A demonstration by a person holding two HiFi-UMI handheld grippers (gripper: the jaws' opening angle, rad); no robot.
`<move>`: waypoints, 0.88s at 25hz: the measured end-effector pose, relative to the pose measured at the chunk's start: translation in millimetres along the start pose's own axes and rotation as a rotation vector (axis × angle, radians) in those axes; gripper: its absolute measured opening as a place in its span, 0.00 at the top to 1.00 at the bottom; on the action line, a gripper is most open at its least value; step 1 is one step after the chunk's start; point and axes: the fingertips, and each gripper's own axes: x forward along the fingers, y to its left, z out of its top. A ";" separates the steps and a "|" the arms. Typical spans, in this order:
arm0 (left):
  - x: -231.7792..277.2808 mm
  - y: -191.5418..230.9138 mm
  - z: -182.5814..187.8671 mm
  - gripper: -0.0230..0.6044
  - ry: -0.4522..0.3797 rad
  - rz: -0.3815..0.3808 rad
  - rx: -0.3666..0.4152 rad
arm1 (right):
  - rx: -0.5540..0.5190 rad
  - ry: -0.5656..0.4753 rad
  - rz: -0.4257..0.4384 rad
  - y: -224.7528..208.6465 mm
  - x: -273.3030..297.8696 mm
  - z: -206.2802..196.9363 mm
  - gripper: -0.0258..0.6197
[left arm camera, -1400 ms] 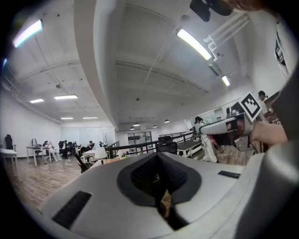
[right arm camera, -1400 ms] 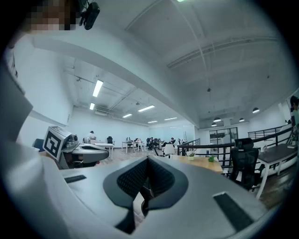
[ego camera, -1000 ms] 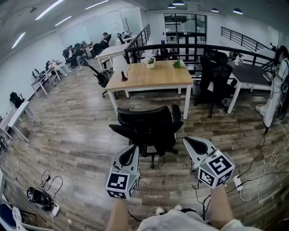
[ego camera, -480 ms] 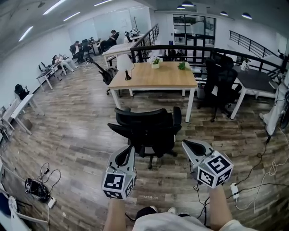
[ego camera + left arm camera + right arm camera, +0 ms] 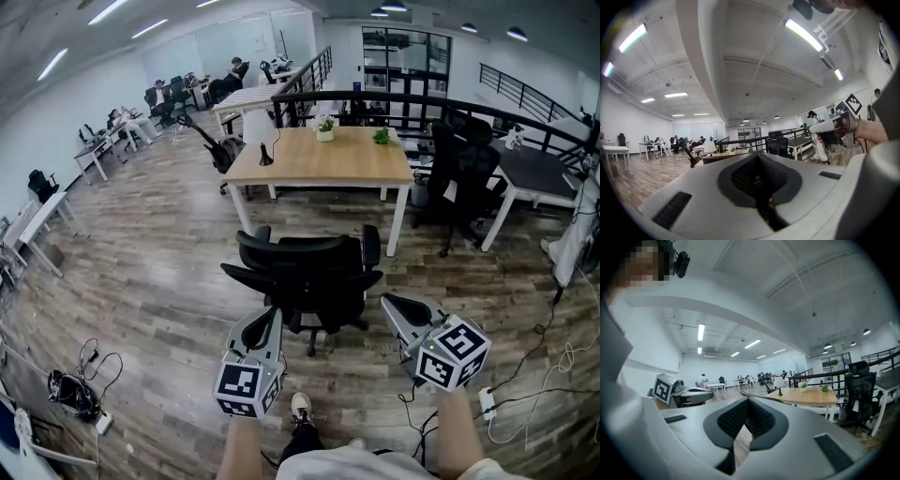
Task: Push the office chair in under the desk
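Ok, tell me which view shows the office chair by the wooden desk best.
Head view: the whole office chair shows from above, standing clear of the desk. Neither gripper view shows it at all.

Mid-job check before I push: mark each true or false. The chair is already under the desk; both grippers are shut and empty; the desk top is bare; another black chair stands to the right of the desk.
1. The office chair is already under the wooden desk. False: it stands on the open floor on the desk's near side.
2. The left gripper and the right gripper are both shut and empty. True.
3. The desk top is bare. False: a lamp and two small plants stand on it.
4. A second black chair stands to the right of the desk. True.
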 end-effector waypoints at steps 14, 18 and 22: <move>78.5 83.3 -2.2 0.93 -0.035 -0.036 0.012 | -0.047 0.014 -0.101 -43.7 95.2 17.6 0.94; 93.2 101.1 -10.8 0.93 -0.025 -0.049 0.004 | -0.046 0.034 -0.113 -50.9 117.2 13.2 0.95; 99.6 123.2 -18.7 0.93 -0.018 -0.048 -0.011 | -0.054 0.041 -0.144 -55.8 134.5 11.5 0.95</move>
